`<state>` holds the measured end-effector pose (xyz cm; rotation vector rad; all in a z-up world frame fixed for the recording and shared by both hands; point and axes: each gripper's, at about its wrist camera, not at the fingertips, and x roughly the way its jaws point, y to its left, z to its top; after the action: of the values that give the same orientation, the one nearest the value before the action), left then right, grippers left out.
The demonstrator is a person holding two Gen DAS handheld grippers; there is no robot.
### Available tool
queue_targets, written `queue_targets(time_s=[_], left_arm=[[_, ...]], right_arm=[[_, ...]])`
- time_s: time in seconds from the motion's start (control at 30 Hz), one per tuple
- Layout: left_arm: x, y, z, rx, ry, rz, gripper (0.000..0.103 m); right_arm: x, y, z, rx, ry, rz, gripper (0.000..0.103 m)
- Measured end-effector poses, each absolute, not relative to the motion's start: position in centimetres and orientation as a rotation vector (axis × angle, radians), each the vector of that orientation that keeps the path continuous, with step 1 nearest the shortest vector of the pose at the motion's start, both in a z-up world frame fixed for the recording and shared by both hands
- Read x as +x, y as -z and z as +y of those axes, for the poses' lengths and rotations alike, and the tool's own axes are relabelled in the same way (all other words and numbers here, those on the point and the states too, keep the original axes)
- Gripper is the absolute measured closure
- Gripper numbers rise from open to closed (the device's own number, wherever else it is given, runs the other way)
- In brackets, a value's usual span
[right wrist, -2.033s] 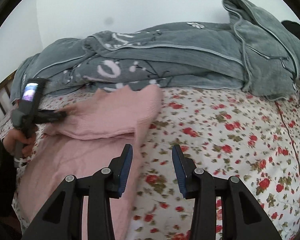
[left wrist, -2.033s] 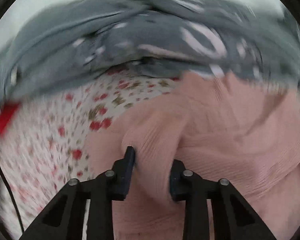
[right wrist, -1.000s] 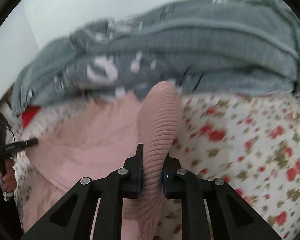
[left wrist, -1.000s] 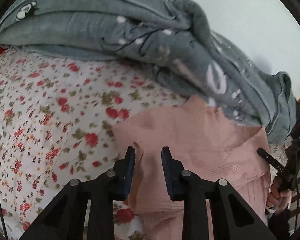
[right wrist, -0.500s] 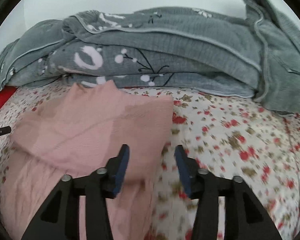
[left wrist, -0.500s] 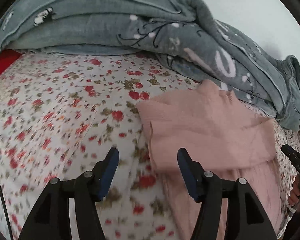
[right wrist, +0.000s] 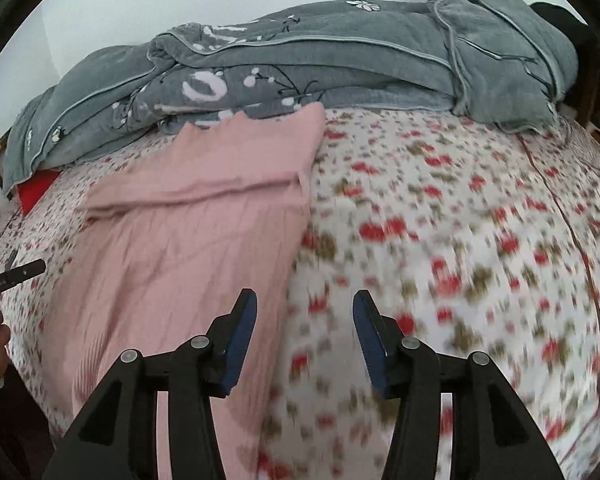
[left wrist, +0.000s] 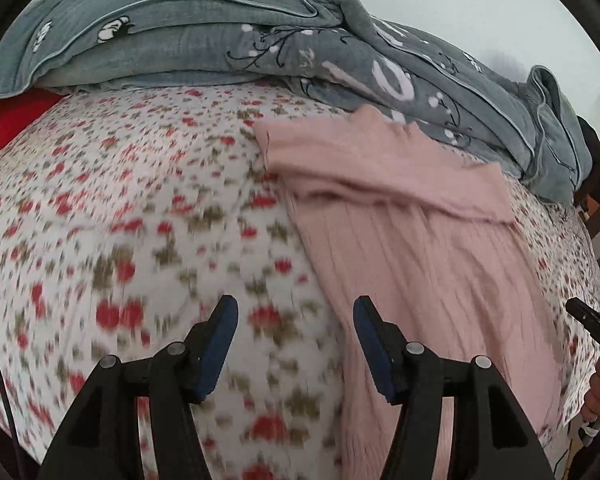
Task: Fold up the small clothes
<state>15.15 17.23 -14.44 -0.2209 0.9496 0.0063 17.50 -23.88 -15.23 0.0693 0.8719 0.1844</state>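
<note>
On the bed: your sweater now lies with sleeves folded across.
Left gripper: let go, fingers spread.
Right gripper: released too, spread.
Next: fold the hem up.

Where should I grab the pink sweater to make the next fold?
Probably the pink sweater is best taken at its near hem corners, each gripper coming from its own side. The top is already folded into a band by the grey blanket, and the long lower body lies flat toward you, both long edges exposed.
</note>
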Motion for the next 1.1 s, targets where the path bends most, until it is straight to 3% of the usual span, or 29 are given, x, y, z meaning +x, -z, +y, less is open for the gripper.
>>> queue_targets(time_s=[0.6,0.8,0.93,1.0,1.1], left_arm=[[5.2,19.2,13.9,-0.292,0.088,1.025,0.046],[5.0,19.8,12.3,-0.251,0.093,1.016,0.049],[5.0,19.9,12.8,-0.302,0.087,1.014,0.063],[4.9,19.8,13.3,-0.336,0.11,1.019,0.087],[4.7,19.5,14.1,-0.382,0.143,1.02,0.096]], right_arm=[[7.4,20.5,-22.5,0.111,-0.282,0.894,0.054],[6.9,20.9,-21.1,0.116,-0.261,0.895,0.073],[7.1,21.5,-20.0,0.137,-0.256,0.908,0.091],[7.1,21.4,-19.6,0.121,-0.261,0.902,0.097],[6.9,20.6,-19.9,0.129,-0.278,0.894,0.098]])
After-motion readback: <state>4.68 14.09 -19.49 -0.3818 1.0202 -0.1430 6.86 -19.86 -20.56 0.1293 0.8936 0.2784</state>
